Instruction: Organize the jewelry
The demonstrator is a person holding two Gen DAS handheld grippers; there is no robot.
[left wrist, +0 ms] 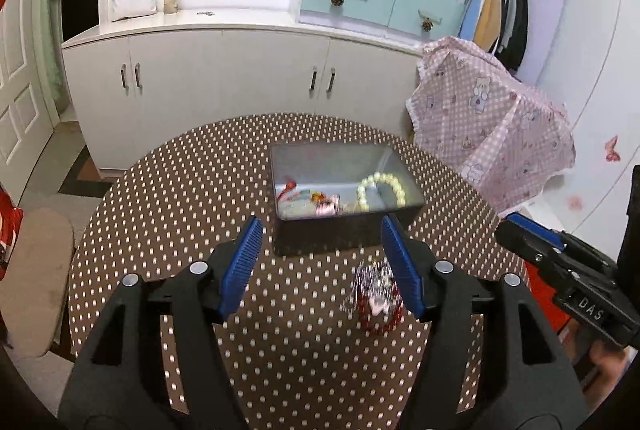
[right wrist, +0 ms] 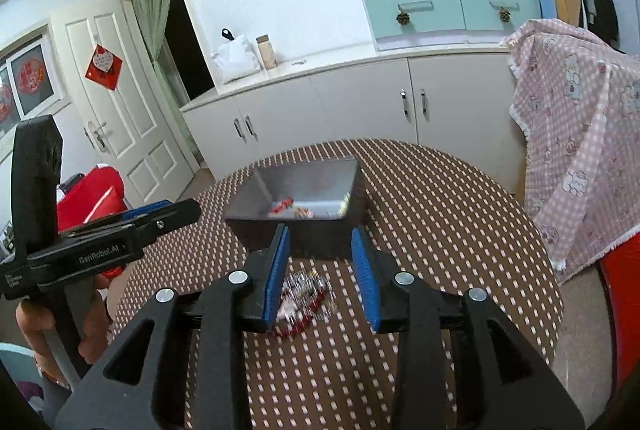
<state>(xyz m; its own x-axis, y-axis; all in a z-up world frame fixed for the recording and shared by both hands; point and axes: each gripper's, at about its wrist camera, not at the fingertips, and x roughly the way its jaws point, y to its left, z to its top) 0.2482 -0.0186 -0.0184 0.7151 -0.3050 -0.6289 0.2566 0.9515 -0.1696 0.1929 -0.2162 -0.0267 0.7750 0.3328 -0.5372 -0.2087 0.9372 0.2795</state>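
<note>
A dark open box (left wrist: 344, 230) stands on the round brown dotted table (left wrist: 200, 213). Inside lie a pale bead bracelet (left wrist: 380, 189) and small red and pink pieces (left wrist: 316, 199). A red bead bracelet with silver trinkets (left wrist: 376, 296) lies on the table in front of the box. My left gripper (left wrist: 324, 262) is open and empty, above the table; the bracelet is by its right finger. In the right wrist view the box (right wrist: 304, 230) is ahead, and the red bracelet (right wrist: 304, 300) lies between the fingers of my open right gripper (right wrist: 320, 270), below them.
White cabinets (left wrist: 224, 81) stand behind the table. A pink patterned cloth (left wrist: 492, 133) hangs over a chair at the right. A cushioned stool (left wrist: 36, 282) is at the left. The other gripper (left wrist: 560, 266) shows at the right edge.
</note>
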